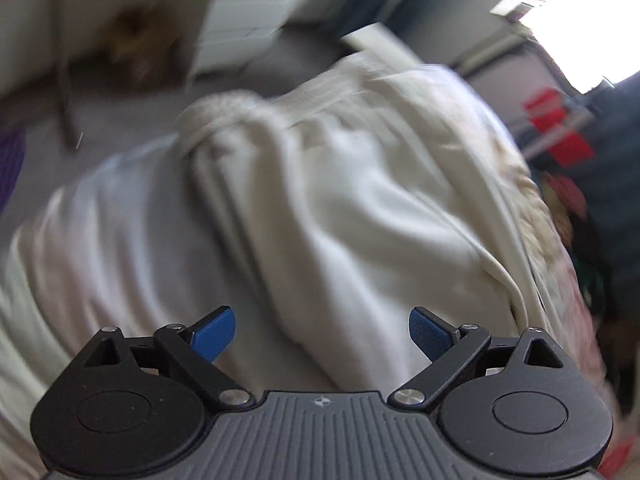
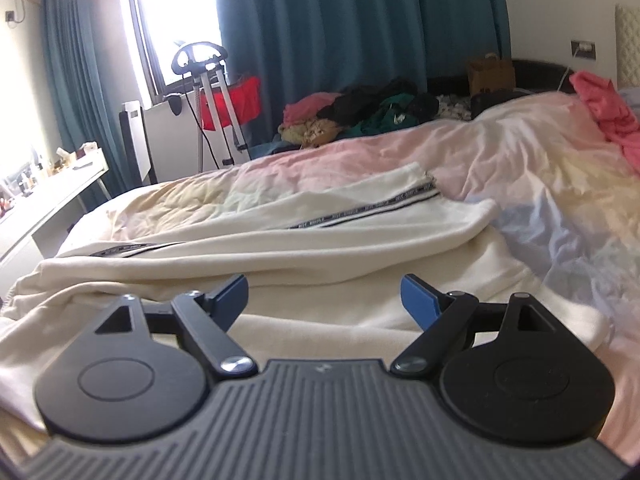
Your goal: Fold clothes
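- Left gripper (image 1: 322, 330): its two blue pads (image 1: 214, 332) are spread wide apart. Nothing sits between them, and they touch nothing.
- The left wrist view is blurred. A cream garment (image 1: 340, 184) fills the middle of it, bunched into thick folds, running from 12 o'clock down toward the gap between the pads.
- At 9 o'clock of the garment lies pale grey-blue cloth (image 1: 132, 232); whether it is bedding or another piece cannot be told through the blur.
- At 3 o'clock, past the garment's edge, are a red box (image 1: 558, 128) and dark clothes, all smeared.
- Right gripper (image 2: 324, 298): its jaws are also wide open and empty, hovering low just over the cream garment (image 2: 280, 240).
- In the right wrist view the garment lies spread on a bed (image 2: 520, 168) with a pastel pink, yellow and blue cover. A dark printed stripe (image 2: 372, 208) runs along the garment toward 1 o'clock.
- At 12 o'clock, at the far edge of the bed, sits a heap of clothes (image 2: 360, 116) in black, green, pink and tan.
- At 2 o'clock lies a coral pink cloth (image 2: 604, 108).
- Behind stand teal curtains (image 2: 340, 20), with a bright window (image 2: 176, 12) at 11 o'clock.
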Demonstrator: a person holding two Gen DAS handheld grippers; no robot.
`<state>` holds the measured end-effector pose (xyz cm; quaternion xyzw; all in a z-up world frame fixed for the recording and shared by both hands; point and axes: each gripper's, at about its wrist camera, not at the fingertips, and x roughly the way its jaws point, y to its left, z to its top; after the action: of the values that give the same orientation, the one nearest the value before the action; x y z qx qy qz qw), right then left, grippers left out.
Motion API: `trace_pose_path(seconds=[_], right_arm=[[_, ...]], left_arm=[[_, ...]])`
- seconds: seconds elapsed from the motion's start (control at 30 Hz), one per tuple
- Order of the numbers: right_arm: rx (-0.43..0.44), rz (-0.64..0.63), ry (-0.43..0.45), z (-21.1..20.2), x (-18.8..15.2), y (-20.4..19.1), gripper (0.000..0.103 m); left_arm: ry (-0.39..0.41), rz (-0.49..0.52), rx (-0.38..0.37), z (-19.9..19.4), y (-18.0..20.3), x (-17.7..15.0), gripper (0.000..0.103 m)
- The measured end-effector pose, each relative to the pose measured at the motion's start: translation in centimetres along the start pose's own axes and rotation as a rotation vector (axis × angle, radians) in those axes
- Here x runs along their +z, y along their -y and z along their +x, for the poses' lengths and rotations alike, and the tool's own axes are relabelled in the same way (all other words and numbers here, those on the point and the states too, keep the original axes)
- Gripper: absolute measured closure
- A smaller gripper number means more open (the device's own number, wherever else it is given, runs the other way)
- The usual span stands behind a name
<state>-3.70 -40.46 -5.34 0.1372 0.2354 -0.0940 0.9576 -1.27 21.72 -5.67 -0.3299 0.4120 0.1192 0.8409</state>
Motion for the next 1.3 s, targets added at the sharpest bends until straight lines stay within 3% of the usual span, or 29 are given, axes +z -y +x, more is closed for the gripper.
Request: trace_pose_path(seconds=[0.37,0.5,0.67,0.8,0.97,1.1,1.2,1.3], right_arm=[[0.007,0.039,-0.033,0.4,-0.2,0.7,0.018],[0.012,0.06,-0.036,0.5,-0.1,1.2,0.018],[0.028,0.173,-0.045,0.7,0.2,3.2,0.018],[-0.053,0.232,-0.053,0.6,1.0,5.6,0.018],[-0.17,0.318,-0.01,0.2,2.2,10.6,0.018],[-0.284,0.465,-0.029,0.1,0.9,14.7,0.018],[-0.285,0.597,-0.009,-0.4,0.1,16.9,0.017],[-0.283,0.718,-0.022,0.1,-0.9,18.7,0.019]], left_arm=[[0.071,-0.141,-0.078,1.4,-2.6,0.7,0.007],[0.096,-0.192,-0.106,1.9,-3.6,0.9,0.021],[0.147,-0.216,-0.212,0.5,-4.1,0.6,0.021],[0.074,-0.276,-0.173,1.8,-4.9,0.7,0.021],[-0.007,-0.322,-0.191,3.2,-5.7,0.7,0.022],[0.018,-0.321,-0.201,3.3,-5.7,0.6,0.029],[0.048,-0.358,-0.205,3.1,-6.3,0.7,0.03],[0.066,-0.456,-0.207,3.2,-7.9,0.7,0.035]])
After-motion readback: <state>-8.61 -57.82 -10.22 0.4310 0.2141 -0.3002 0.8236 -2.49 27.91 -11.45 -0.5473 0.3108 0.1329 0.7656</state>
